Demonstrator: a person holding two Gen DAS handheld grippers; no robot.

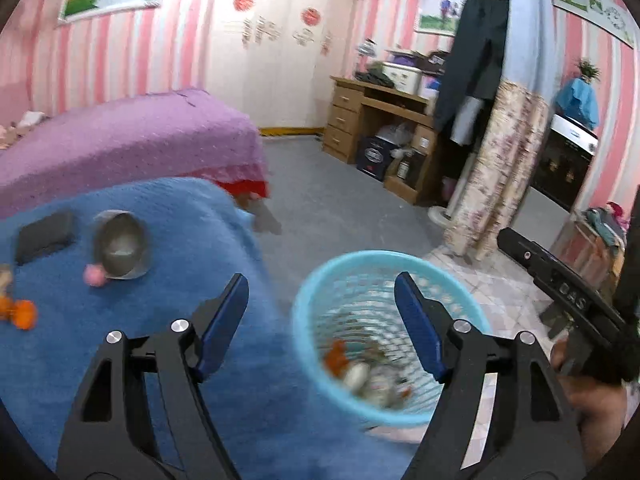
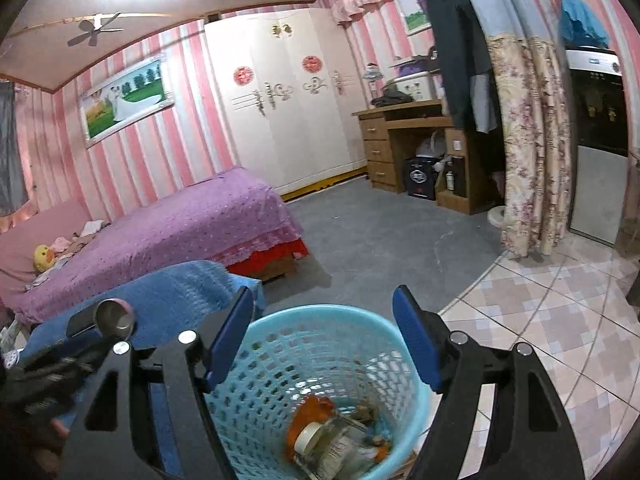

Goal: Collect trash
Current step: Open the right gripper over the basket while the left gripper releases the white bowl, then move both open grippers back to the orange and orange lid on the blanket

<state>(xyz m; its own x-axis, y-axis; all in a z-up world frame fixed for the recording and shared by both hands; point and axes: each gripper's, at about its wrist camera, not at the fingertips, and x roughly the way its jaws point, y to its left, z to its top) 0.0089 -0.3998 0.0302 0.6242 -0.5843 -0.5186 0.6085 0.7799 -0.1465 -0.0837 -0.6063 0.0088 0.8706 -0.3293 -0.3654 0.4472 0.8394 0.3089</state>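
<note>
A light-blue mesh trash basket [image 1: 320, 292] stands on the floor beside a blue-covered table [image 1: 192, 216]; it also shows in the right wrist view [image 2: 280, 324]. Inside lie a clear plastic bottle [image 2: 340, 446] and orange scraps [image 2: 310, 410]. My left gripper [image 1: 322, 316] is open and empty, between the table edge and the basket. My right gripper [image 2: 323, 328] is open and empty above the basket mouth. On the table sit orange peel pieces [image 1: 22, 314] and a small pink ball [image 1: 94, 274].
A metal cup [image 1: 122, 246] lying on its side and a black case [image 1: 44, 234] rest on the blue cloth. A purple bed [image 2: 160, 232], a wooden desk [image 2: 404, 136], a floral curtain [image 2: 532, 140] and a white wardrobe [image 2: 288, 100] stand around grey carpet.
</note>
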